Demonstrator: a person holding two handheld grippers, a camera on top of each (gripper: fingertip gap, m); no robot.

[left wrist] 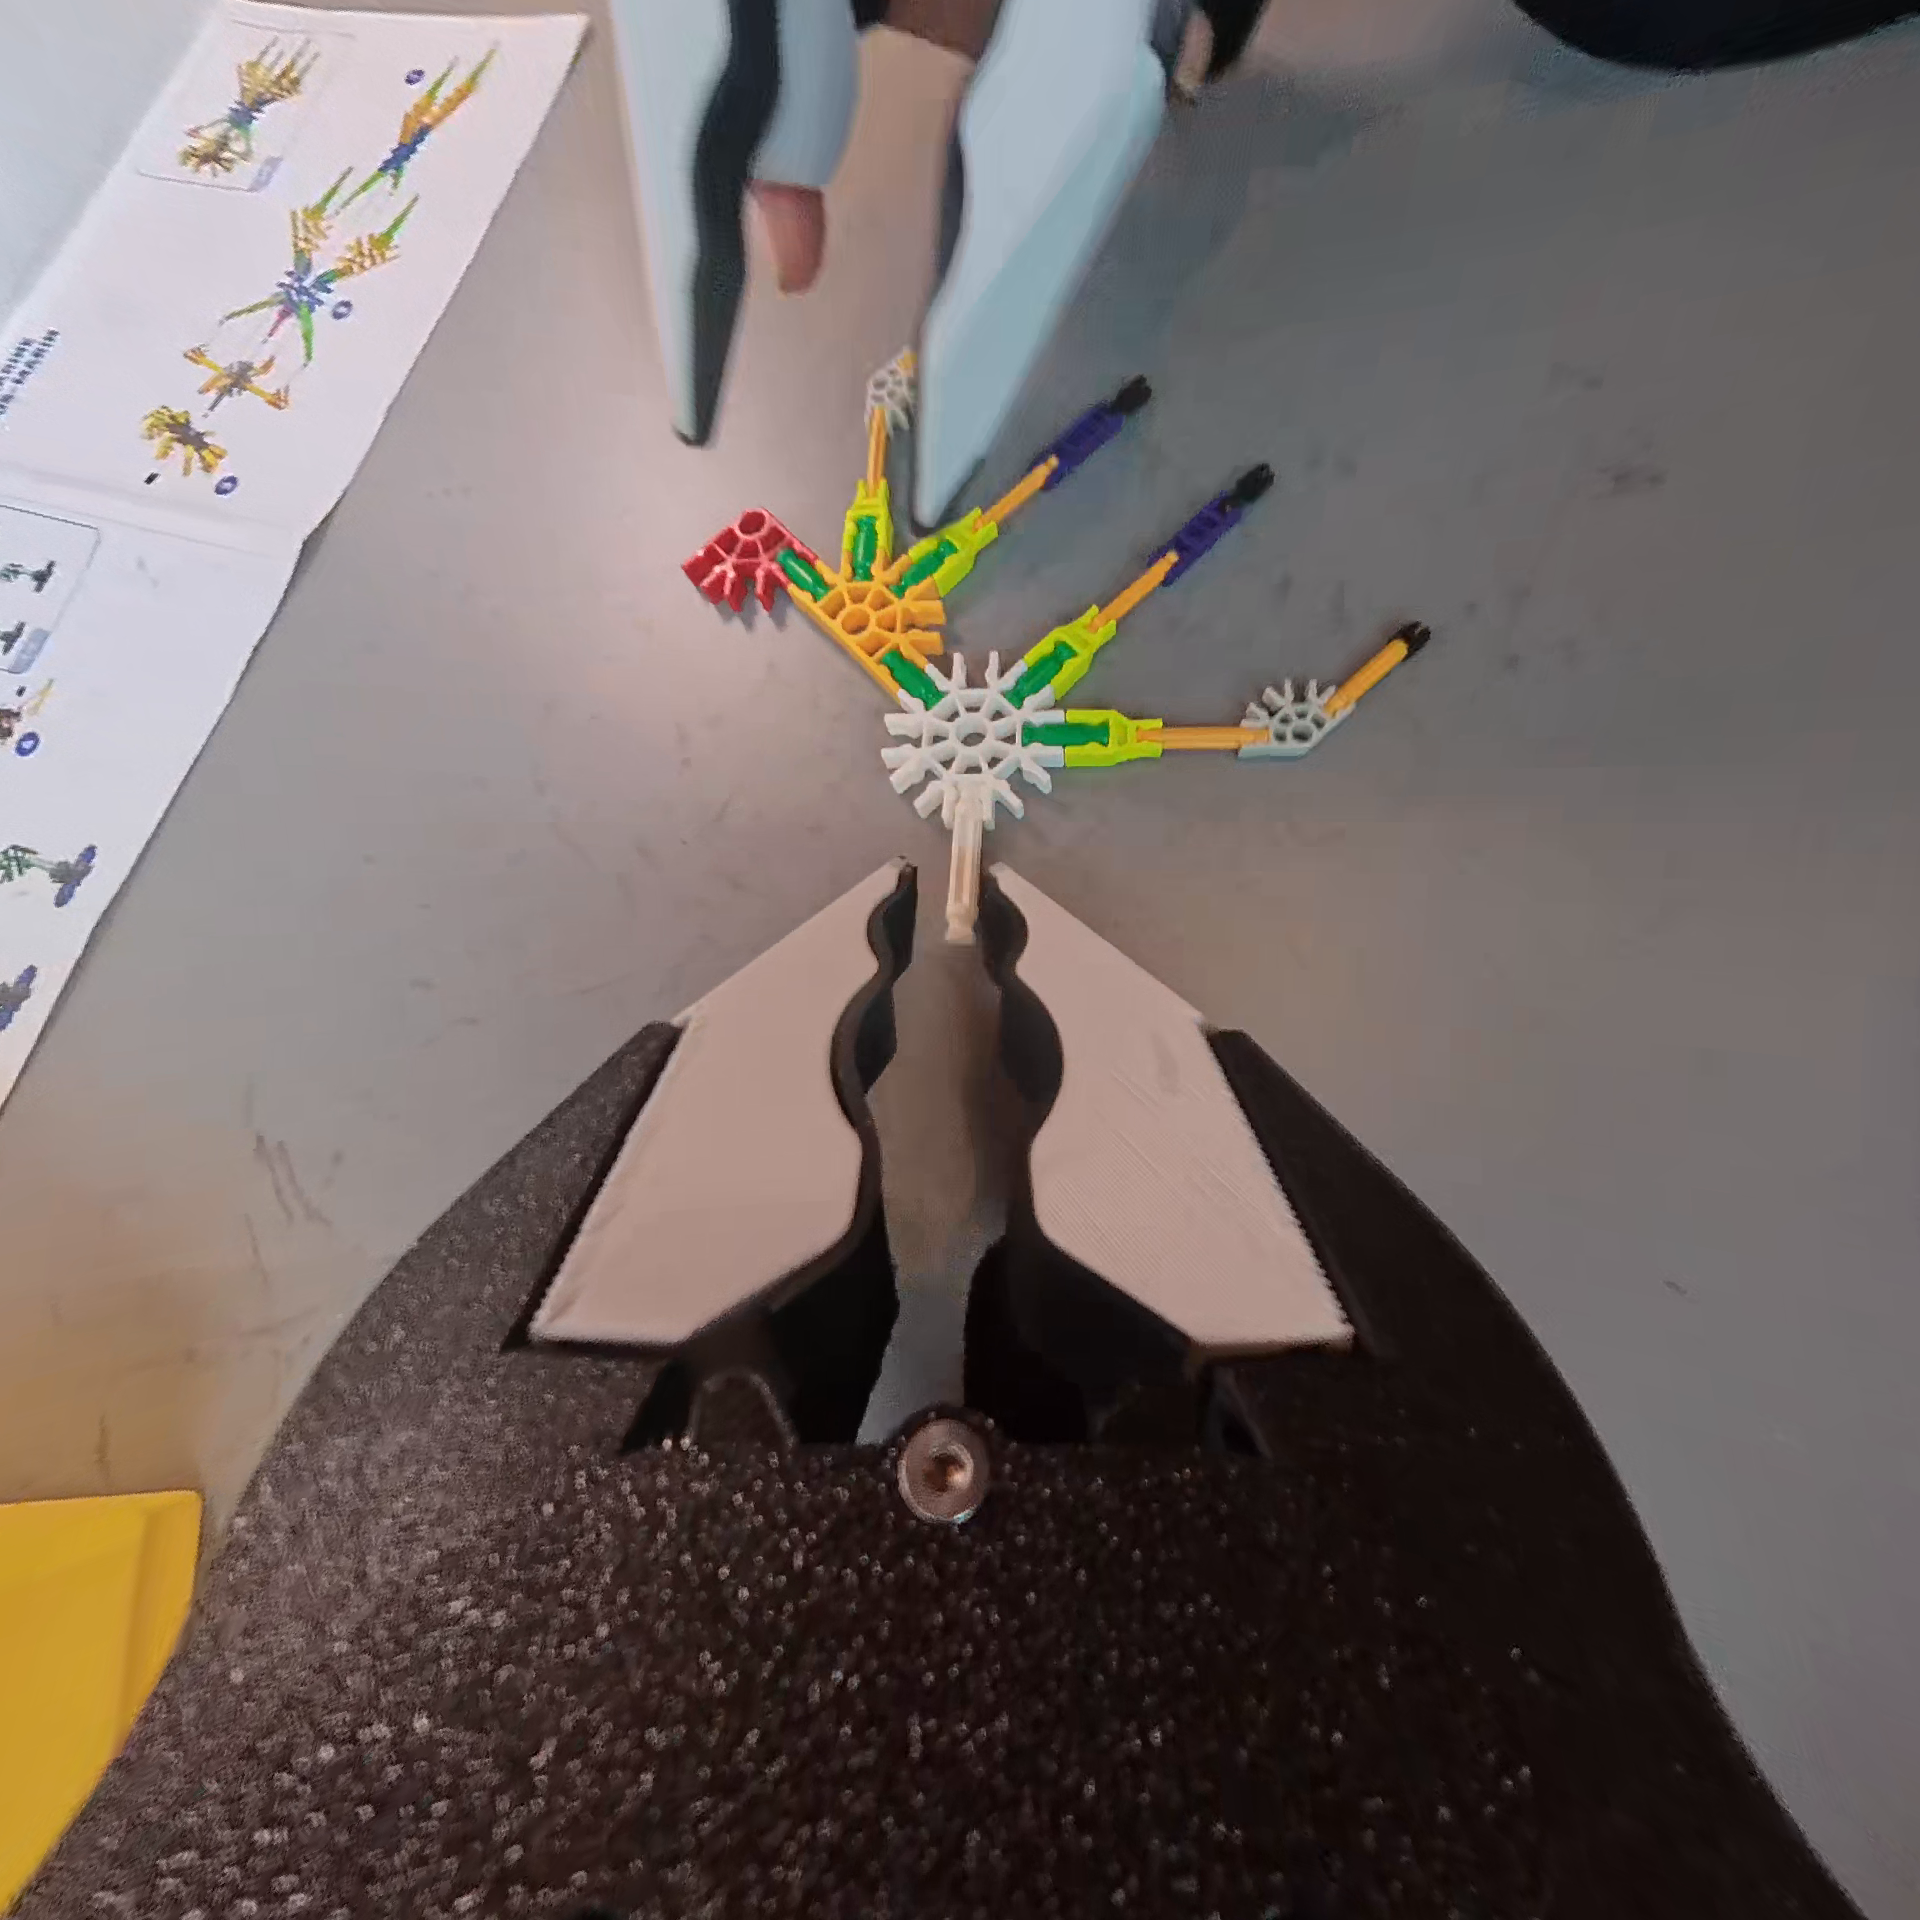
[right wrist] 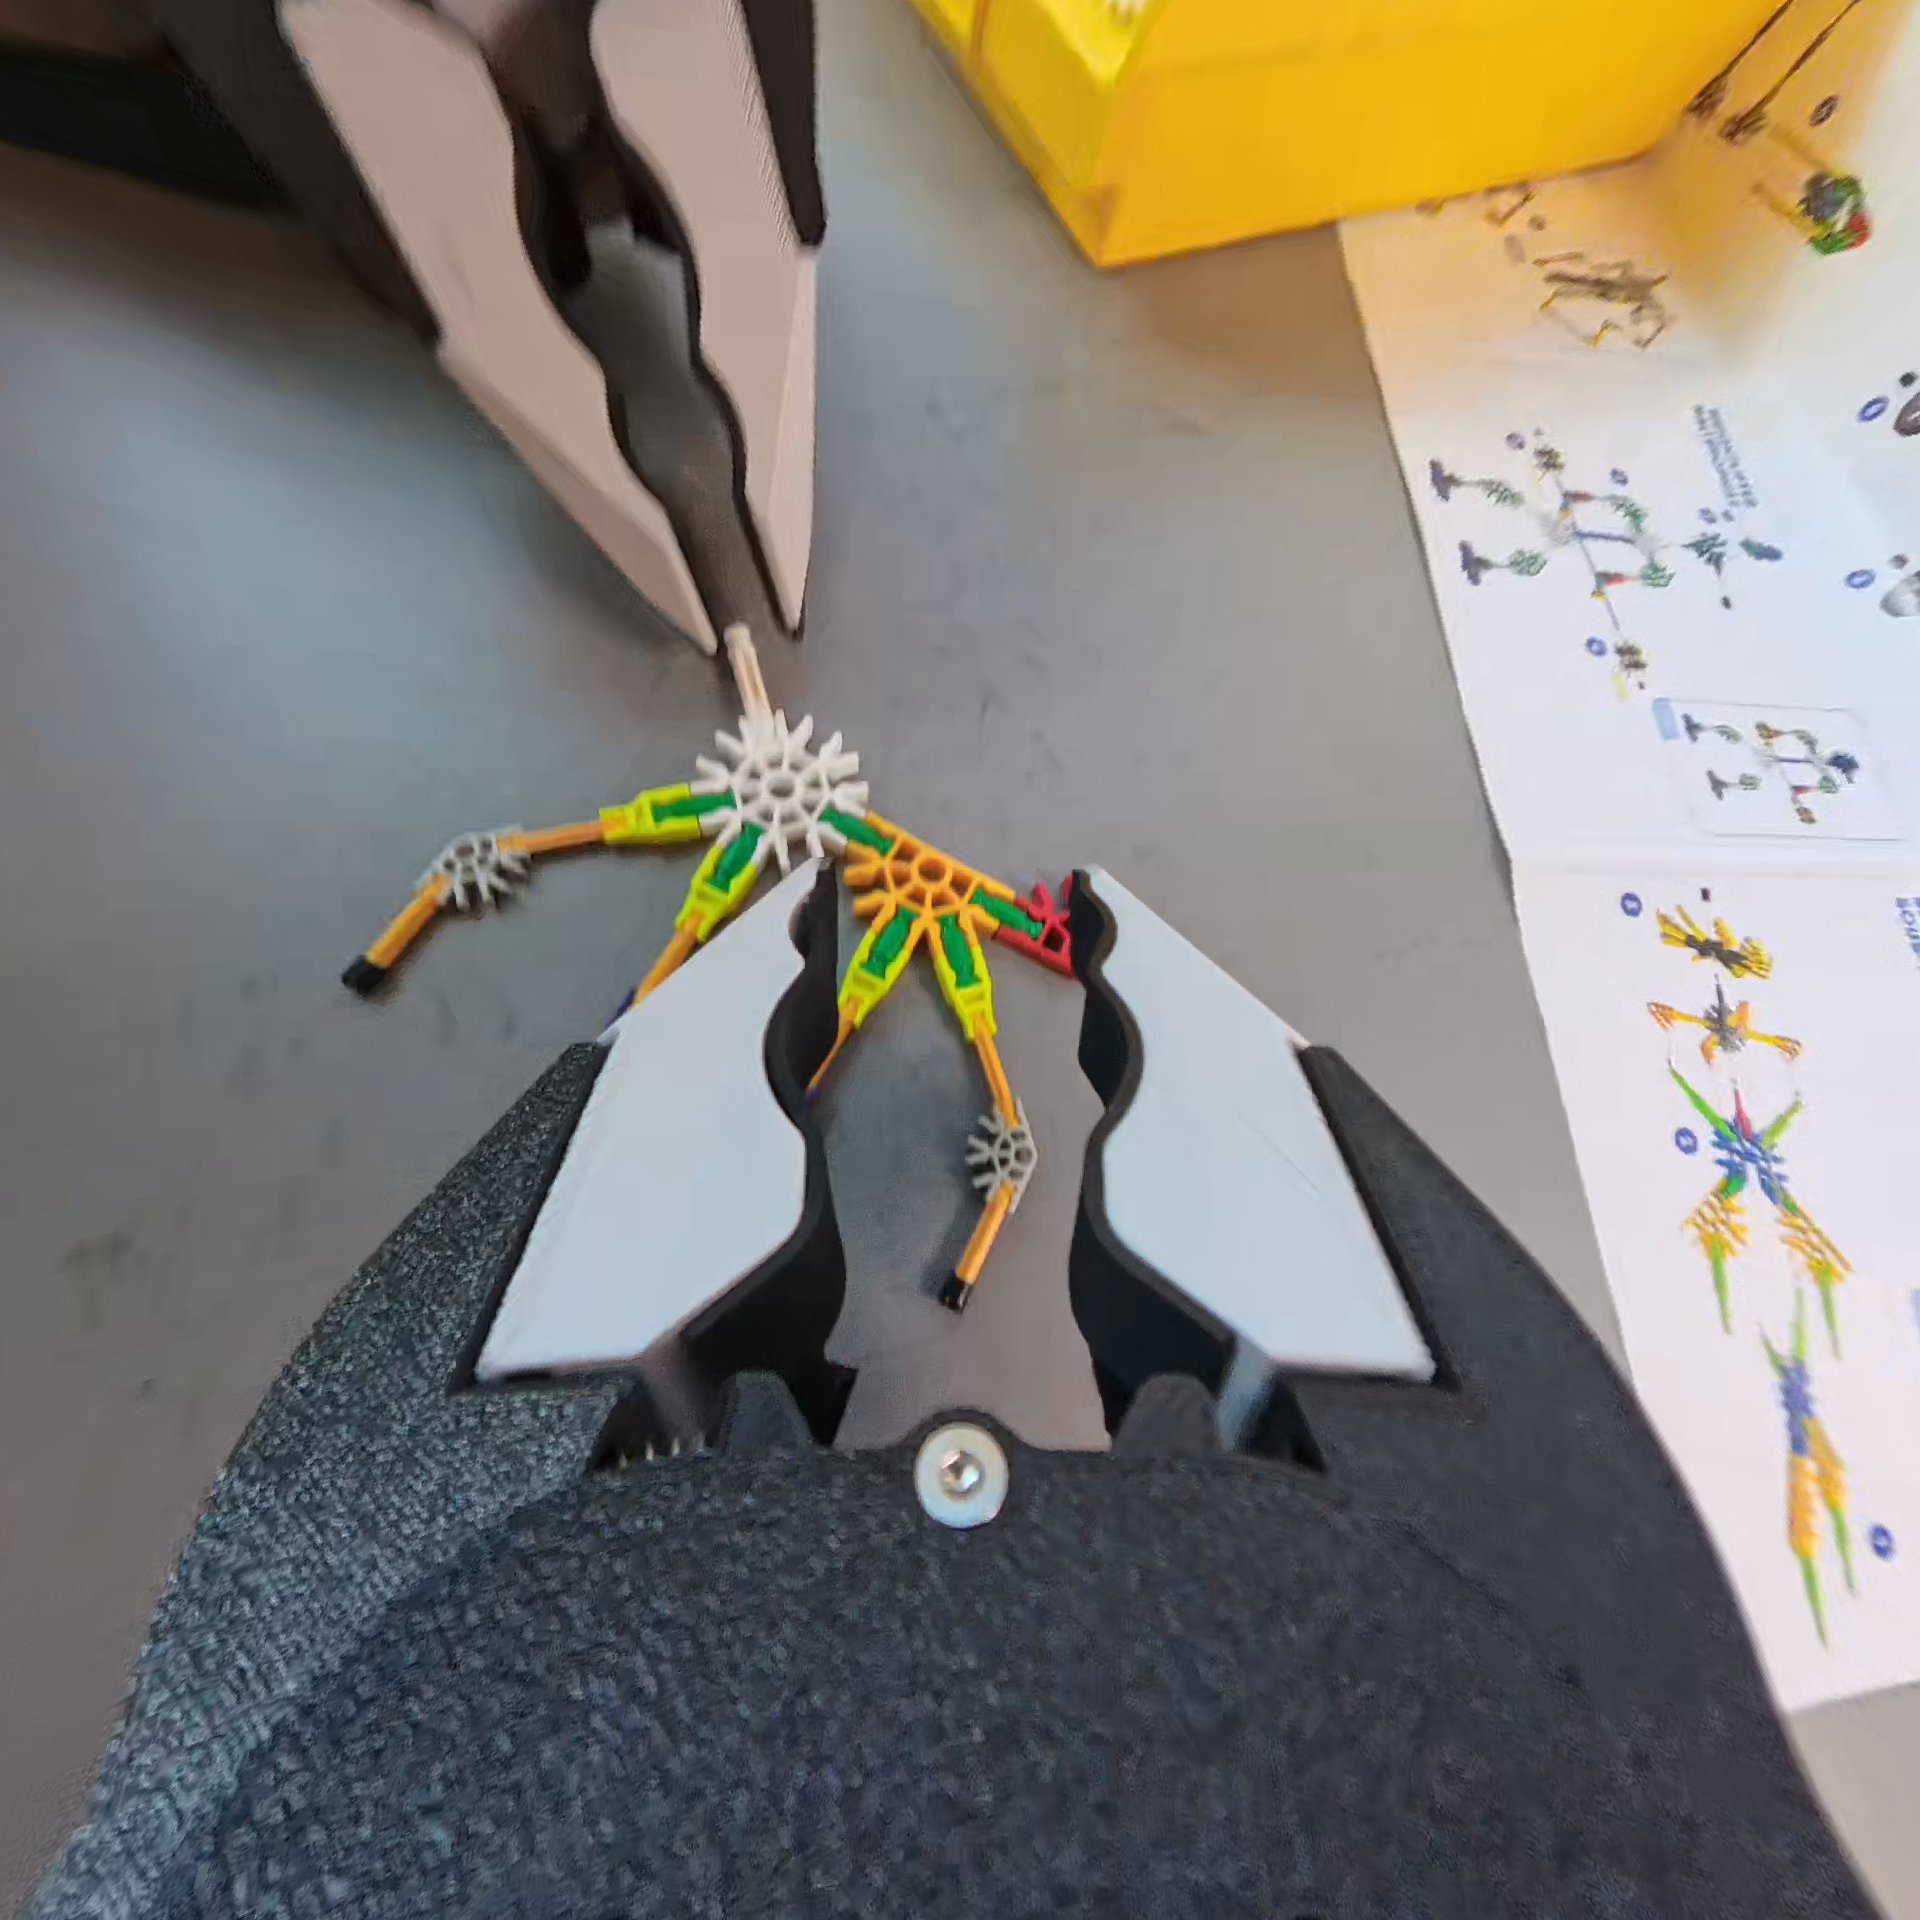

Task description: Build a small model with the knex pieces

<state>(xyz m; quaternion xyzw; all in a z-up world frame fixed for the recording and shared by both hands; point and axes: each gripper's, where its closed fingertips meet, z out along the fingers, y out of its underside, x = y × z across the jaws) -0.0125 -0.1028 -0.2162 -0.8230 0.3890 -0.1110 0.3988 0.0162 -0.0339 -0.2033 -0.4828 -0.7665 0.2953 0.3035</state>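
Note:
A flat model of rods and connectors lies on the grey table (left wrist: 1455, 1039). It has a white snowflake connector (left wrist: 971, 732) (right wrist: 781, 784), an orange half-round connector (left wrist: 873, 618) (right wrist: 920, 883), a red connector (left wrist: 743, 556) (right wrist: 1044, 920) and rod arms ending in grey connectors (left wrist: 1294, 717) (right wrist: 478, 857). My left gripper (left wrist: 951, 873) (right wrist: 756, 636) is open by a narrow gap. A white rod (left wrist: 961, 883) from the snowflake lies between its tips. My right gripper (right wrist: 951, 878) (left wrist: 810, 478) is open wide, its tips straddling the orange connector.
A white instruction sheet (left wrist: 208, 312) (right wrist: 1714, 831) lies beside the model. A yellow box (right wrist: 1299, 104) (left wrist: 83, 1662) stands past the sheet's end. A person's finger (left wrist: 795, 229) shows behind the right gripper. Spacing between my two grippers at the tips: around 9 centimetres.

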